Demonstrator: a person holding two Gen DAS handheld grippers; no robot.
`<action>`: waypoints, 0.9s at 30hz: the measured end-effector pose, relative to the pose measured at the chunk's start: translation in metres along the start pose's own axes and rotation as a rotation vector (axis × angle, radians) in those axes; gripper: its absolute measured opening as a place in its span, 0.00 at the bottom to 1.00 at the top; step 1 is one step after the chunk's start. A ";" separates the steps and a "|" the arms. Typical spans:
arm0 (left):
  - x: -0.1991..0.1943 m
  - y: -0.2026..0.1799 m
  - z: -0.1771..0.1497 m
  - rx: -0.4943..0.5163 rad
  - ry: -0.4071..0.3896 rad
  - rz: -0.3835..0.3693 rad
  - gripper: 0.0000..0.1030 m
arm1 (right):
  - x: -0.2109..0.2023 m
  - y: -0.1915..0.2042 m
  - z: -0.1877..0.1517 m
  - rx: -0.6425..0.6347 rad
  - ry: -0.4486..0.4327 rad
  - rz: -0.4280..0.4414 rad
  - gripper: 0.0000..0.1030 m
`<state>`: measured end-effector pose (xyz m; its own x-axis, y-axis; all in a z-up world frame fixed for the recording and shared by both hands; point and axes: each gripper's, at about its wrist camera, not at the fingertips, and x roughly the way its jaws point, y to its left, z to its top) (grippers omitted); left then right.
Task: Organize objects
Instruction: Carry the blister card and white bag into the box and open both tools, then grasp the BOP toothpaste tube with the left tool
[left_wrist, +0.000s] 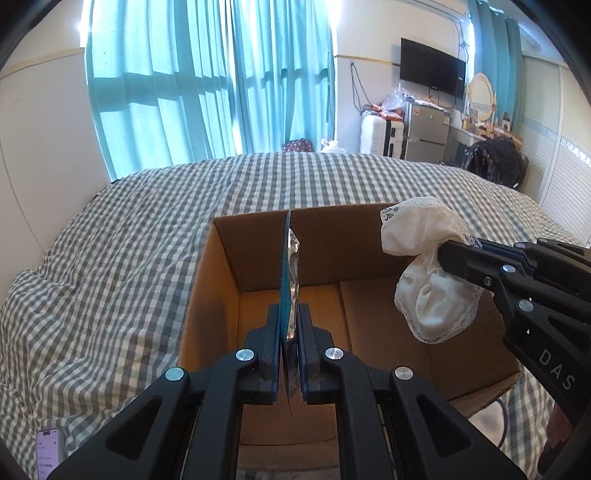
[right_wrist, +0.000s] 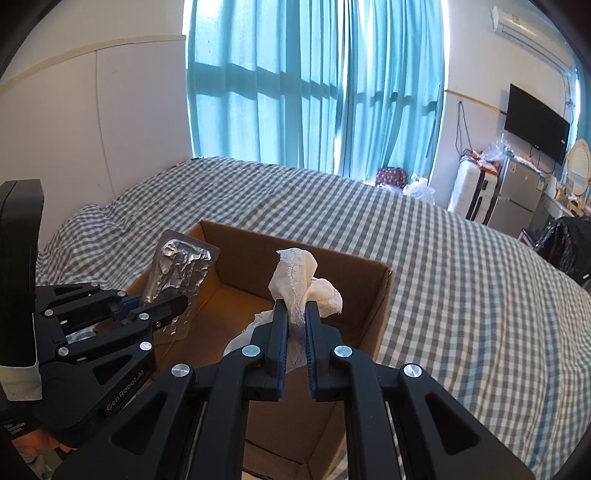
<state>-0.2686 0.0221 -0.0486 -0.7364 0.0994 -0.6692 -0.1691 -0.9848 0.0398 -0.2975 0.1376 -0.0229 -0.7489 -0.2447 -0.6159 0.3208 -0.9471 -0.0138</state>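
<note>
Now, both hands were over the cardboard box (left_wrist: 221, 266) on the checked bed (left_wrist: 110, 240), and each had something in its grip. The left gripper (left_wrist: 288, 325) had its jaws clamped on a flat foil packet (left_wrist: 291, 273), seen edge-on and standing upright in the centre of the left wrist view, above the left half of the box floor. In the right wrist view that same foil packet (right_wrist: 181, 269) showed its crinkled silver face at middle left, held over the box's left wall. The right gripper (right_wrist: 295, 321) had its jaws pinched shut on a bunched white lace-edged cloth (right_wrist: 303, 288), which sat centre frame over the open box (right_wrist: 380, 295); from the left wrist camera the cloth (left_wrist: 424, 273) hung at right, over the box's right half, below the right gripper (left_wrist: 454, 254). The box floor looked mostly bare, though something pale showed beside the right gripper in its own view and I couldn't tell what it was. The step in hand looked like a double drop-off. To do it well, each hand should sink lower inside the walls before letting go, the packet tilted flat so it wouldn't lean on the wall, the cloth released well clear of the rim so its lace didn't snag, and the two kept to their own halves.
</note>
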 end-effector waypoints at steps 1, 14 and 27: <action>0.002 0.000 -0.001 -0.001 0.005 0.000 0.08 | 0.000 -0.001 -0.002 0.004 0.000 -0.001 0.08; -0.021 0.004 -0.001 -0.062 0.001 0.067 0.71 | -0.036 -0.017 0.002 0.064 -0.030 -0.052 0.60; -0.107 0.003 0.008 -0.073 -0.106 0.163 1.00 | -0.145 -0.014 0.013 0.000 -0.163 -0.037 0.78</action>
<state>-0.1953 0.0092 0.0288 -0.8157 -0.0513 -0.5762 0.0029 -0.9964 0.0847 -0.2010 0.1833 0.0765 -0.8444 -0.2396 -0.4791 0.2907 -0.9562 -0.0341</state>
